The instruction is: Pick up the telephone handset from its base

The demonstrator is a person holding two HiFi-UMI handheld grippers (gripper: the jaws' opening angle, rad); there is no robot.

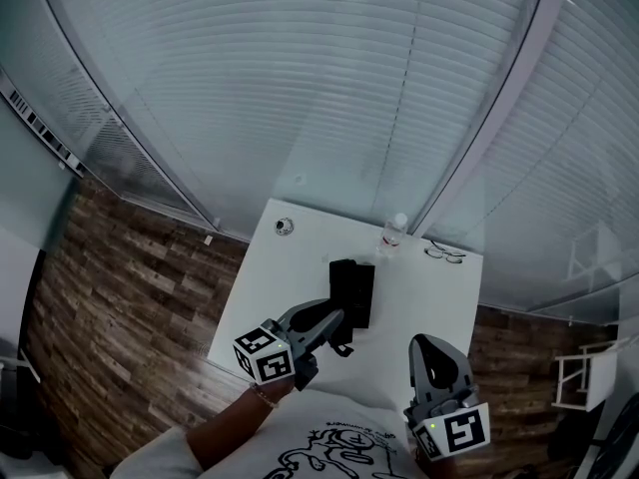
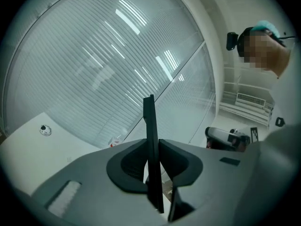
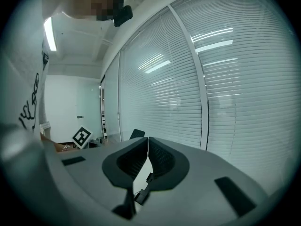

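The black telephone base (image 1: 351, 289) lies in the middle of the white table (image 1: 270, 287). My left gripper (image 1: 332, 319) is raised over the table's near part, just short of the base, pointing level. In the left gripper view a thin black handset (image 2: 149, 121) stands edge-on between the jaws, and the left gripper (image 2: 151, 142) is shut on it. A dark piece (image 1: 341, 348) hangs under those jaws in the head view. My right gripper (image 1: 427, 345) is at the lower right, away from the phone; the right gripper (image 3: 147, 139) is shut with nothing in it.
A water bottle (image 1: 395, 233) and a pair of glasses (image 1: 444, 254) sit at the table's far right edge, a small round object (image 1: 285, 227) at its far left. Slatted blinds behind glass (image 1: 329, 88) rise beyond the table. Wood-pattern floor (image 1: 130, 287) lies to the left.
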